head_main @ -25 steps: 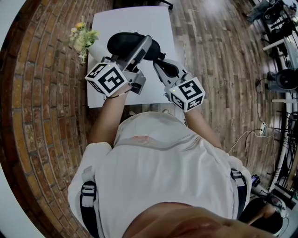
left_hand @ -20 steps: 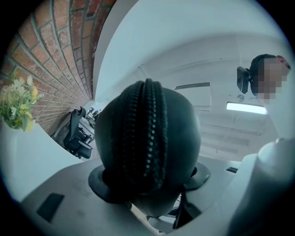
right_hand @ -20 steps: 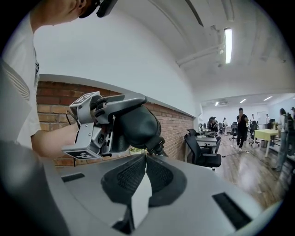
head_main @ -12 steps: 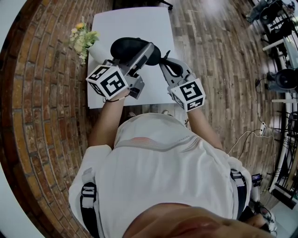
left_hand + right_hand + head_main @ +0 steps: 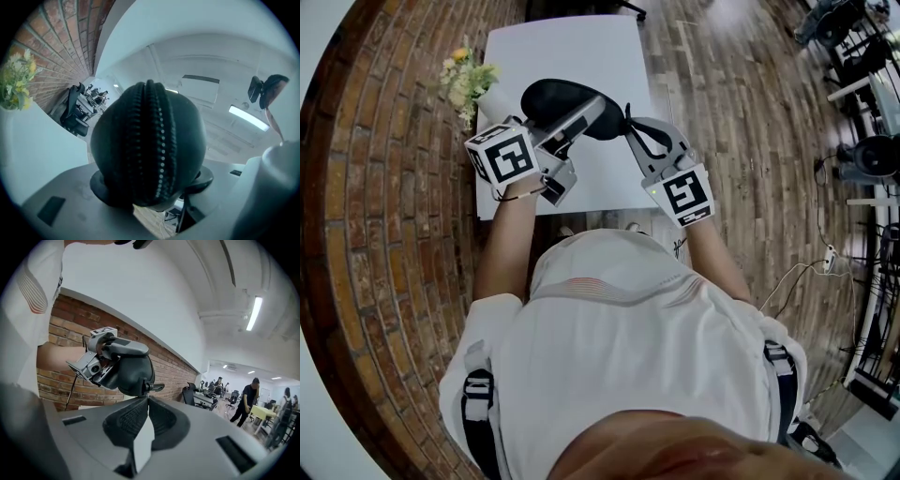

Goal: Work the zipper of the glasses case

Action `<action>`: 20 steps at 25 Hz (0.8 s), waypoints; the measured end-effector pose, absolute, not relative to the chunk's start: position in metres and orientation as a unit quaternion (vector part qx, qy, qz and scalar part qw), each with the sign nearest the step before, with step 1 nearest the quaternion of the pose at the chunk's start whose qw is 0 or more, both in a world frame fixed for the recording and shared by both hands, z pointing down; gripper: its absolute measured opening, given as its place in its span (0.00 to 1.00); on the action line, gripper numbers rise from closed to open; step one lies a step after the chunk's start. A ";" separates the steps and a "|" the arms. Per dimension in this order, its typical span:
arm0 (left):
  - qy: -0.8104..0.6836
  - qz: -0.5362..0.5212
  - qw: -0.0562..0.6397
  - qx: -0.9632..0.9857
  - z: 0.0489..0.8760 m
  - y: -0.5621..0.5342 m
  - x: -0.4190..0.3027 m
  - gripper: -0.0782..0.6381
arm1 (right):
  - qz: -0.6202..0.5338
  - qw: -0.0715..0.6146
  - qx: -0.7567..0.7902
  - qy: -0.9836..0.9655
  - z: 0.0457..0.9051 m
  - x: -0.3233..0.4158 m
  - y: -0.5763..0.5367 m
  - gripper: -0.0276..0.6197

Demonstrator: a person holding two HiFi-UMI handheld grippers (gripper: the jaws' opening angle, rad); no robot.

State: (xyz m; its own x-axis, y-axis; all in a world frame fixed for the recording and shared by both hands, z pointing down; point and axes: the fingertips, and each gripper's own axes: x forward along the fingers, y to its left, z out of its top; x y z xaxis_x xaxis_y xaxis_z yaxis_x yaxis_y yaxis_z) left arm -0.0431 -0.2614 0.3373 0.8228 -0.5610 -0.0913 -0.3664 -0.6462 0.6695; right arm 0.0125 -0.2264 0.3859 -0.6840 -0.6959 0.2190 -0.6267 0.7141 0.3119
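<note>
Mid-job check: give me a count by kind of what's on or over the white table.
Glasses case: 1
Grippers: 2, the left gripper and the right gripper
Flower bunch: 1
Total: 4

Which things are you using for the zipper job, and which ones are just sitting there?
For the job:
- glasses case, gripped by the left gripper
- zipper pull, pinched by the right gripper

Just sitting there:
- flowers at the table's edge
- white table, under the case but not touching it
</note>
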 end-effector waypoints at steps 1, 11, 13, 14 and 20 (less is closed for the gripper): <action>-0.251 -0.149 0.339 0.895 0.337 -0.261 -0.043 0.49 | -0.109 0.161 0.362 -0.912 0.384 0.013 -0.226 0.13; -0.194 -0.088 0.354 0.911 0.345 -0.242 -0.040 0.49 | -0.165 0.179 0.315 -0.917 0.381 0.007 -0.213 0.13; -0.184 -0.063 0.349 0.917 0.347 -0.238 -0.036 0.49 | -0.174 0.187 0.307 -0.917 0.382 0.007 -0.211 0.14; -0.182 -0.050 0.346 0.919 0.349 -0.236 -0.034 0.49 | -0.178 0.192 0.304 -0.916 0.383 0.007 -0.209 0.14; -0.157 -0.012 0.350 0.923 0.356 -0.225 -0.031 0.49 | -0.206 0.207 0.288 -0.912 0.385 0.003 -0.204 0.14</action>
